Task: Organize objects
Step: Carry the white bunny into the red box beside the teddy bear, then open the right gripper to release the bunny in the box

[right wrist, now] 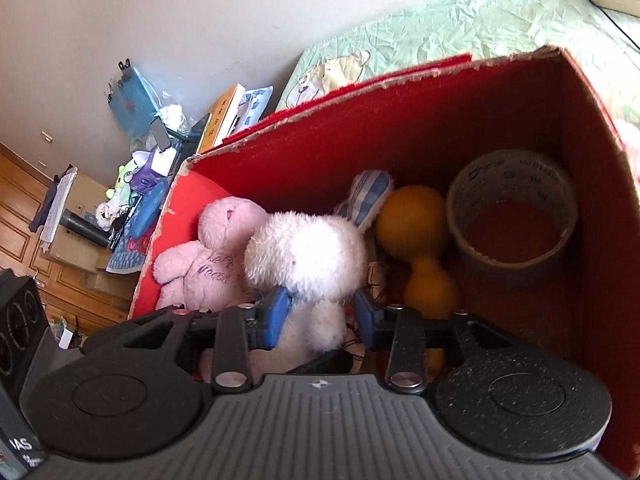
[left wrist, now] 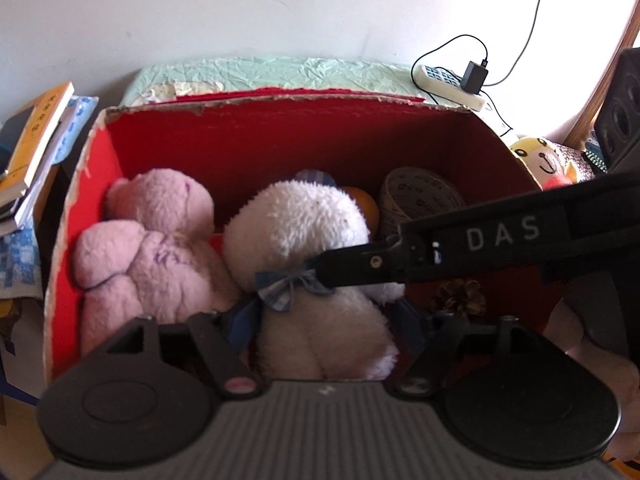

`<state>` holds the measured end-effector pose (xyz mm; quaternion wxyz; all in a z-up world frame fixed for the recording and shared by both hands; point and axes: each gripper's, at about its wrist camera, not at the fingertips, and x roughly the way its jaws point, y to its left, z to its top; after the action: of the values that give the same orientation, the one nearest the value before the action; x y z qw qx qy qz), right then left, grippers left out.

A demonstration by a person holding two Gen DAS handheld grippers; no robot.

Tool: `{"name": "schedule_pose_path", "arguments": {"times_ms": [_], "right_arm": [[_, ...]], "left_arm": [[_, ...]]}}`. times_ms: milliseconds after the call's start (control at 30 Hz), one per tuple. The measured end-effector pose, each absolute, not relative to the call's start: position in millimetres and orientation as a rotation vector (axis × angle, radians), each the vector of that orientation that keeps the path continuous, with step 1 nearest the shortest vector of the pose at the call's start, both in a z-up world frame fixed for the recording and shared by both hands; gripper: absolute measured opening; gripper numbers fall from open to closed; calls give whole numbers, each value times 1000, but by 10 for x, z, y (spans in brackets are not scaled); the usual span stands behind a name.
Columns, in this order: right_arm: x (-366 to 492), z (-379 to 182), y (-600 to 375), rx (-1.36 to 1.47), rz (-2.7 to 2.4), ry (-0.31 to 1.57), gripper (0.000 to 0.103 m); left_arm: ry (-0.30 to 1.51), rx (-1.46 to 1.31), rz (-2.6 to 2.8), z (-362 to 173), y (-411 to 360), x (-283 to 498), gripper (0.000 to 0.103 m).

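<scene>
In the red box, the pink teddy lies to the left of the left claw. That claw is part way open, one blue finger on each side of the white bunny, and I cannot tell if they touch it. The right claw is part way open too, with the bunny's body between its blue fingers, and to its right lie an orange toy and a roll of tape.
</scene>
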<state>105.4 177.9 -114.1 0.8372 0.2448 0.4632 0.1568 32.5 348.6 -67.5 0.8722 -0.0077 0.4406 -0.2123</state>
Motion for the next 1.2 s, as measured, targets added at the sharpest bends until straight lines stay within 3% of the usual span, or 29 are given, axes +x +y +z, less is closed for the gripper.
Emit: {"name": "schedule_pose_path", "arguments": {"times_ms": [300, 1200], "right_arm": [[973, -1086, 1690, 544, 335, 963, 51], [569, -784, 1308, 459, 416, 809, 57]], "left_arm": [[899, 4, -413, -562, 3413, 258, 95], [880, 33, -145, -275, 3007, -16, 96]]}}
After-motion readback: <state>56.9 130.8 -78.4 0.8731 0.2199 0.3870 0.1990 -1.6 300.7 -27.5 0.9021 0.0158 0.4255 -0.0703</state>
